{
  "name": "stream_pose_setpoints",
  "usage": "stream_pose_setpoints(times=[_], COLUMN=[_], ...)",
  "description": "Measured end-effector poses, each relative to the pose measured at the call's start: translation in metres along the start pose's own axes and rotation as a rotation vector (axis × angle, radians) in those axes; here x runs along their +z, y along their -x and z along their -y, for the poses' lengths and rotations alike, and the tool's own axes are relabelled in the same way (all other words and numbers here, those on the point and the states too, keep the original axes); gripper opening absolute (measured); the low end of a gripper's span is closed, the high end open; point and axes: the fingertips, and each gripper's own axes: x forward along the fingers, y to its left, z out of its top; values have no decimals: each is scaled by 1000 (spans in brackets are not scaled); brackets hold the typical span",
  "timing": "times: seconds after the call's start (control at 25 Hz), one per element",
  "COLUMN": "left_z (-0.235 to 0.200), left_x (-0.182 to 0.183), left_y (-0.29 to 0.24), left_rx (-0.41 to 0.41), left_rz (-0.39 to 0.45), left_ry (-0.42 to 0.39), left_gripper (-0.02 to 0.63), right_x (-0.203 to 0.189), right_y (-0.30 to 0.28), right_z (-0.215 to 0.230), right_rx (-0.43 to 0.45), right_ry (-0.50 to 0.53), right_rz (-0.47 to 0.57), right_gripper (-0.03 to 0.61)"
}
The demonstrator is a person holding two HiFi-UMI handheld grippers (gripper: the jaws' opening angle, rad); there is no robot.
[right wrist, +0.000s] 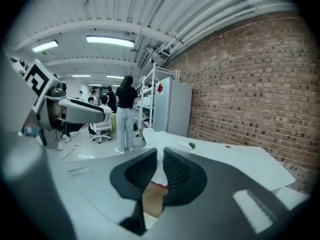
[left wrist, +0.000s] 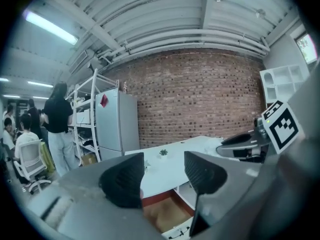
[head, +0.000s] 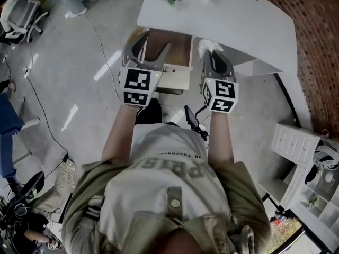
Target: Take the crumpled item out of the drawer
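The wad (right wrist: 156, 141) is white, crumpled, paper or tissue by the look of it. It's pinched in the right gripper (right wrist: 159, 171), whose jaws are drawn almost together on it, with a ragged tuft poking out past the tips. From the head view the wad (head: 208, 45) sits just right of the drawer (head: 175, 49), up by its right edge and not down on the brown floor, so it looks to be out. I'd call it very light and soft: it will squash rather than resist, and it won't break, but a loose fold could tear or slip free. The bulk of the wad is the place to bite, not a stray corner. The right gripper (head: 213, 57) has it near the middle. The left gripper (head: 145, 52) hangs over the drawer's left half, jaws wide apart with nothing between them. The desk (head: 228, 15) lies beyond the drawer.
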Motion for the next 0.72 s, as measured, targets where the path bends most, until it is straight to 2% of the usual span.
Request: stream_pose_setpoints(times=[0.16,0.36,0.72], left_z=[5,-2,-35], left_x=[14,28,45], left_y=[7,15,25], left_rx=[-5,19,96], left_rz=[45,89,152], left_ry=[-24,-45,-18], left_gripper=[217,125,8], right_x=[22,40,69], right_y=[26,49,69], right_z=[8,18,31], right_rx=[-63,-132,-218], right_ry=[-4,-65,-49], right_rz=[89,164,266], right_gripper=[41,41,41])
